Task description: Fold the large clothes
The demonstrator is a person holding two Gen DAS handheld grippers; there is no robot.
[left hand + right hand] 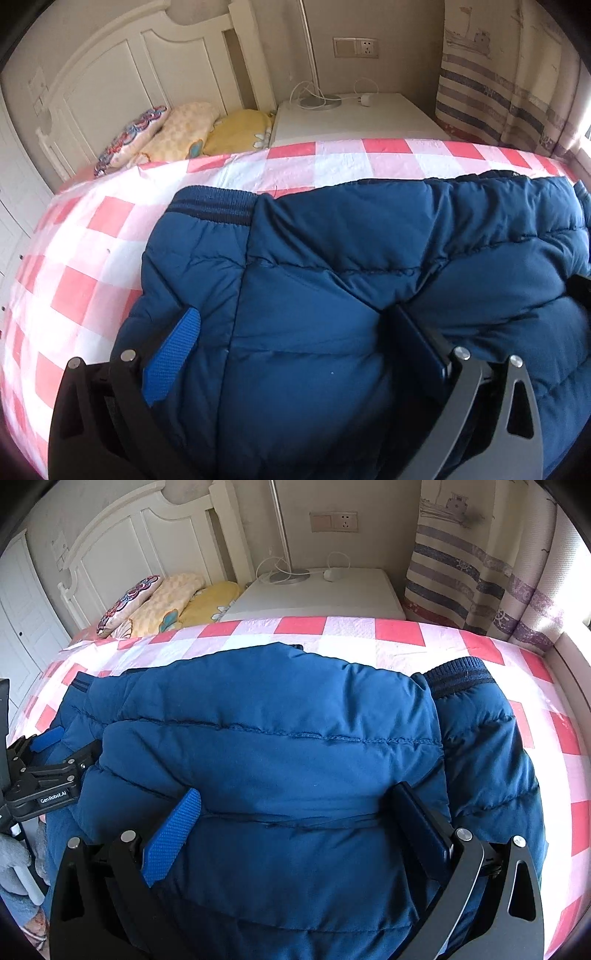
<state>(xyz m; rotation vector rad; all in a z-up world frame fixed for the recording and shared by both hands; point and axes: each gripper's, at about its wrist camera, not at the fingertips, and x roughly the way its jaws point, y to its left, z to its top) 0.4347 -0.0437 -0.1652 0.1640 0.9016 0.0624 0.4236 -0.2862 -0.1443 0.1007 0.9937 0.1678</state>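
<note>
A dark blue quilted puffer jacket (pixel 351 266) lies on the bed, with a sleeve folded across its body and a ribbed cuff (pixel 214 206) at the far left. It also fills the right wrist view (pixel 277 746), with another ribbed cuff (pixel 461 677) at the far right. My left gripper (pixel 295 325) is open, its fingers resting on the jacket's left part. My right gripper (pixel 299 805) is open, its fingers pressed onto the jacket's middle. The left gripper also shows at the left edge of the right wrist view (pixel 55 753).
The bed has a red, pink and white checked sheet (pixel 92 258). Pillows (pixel 177 129) lie by the white headboard (pixel 110 74). A white nightstand (pixel 354 118) with a lamp base and cable stands beyond the bed. A striped curtain (pixel 480 572) hangs at right.
</note>
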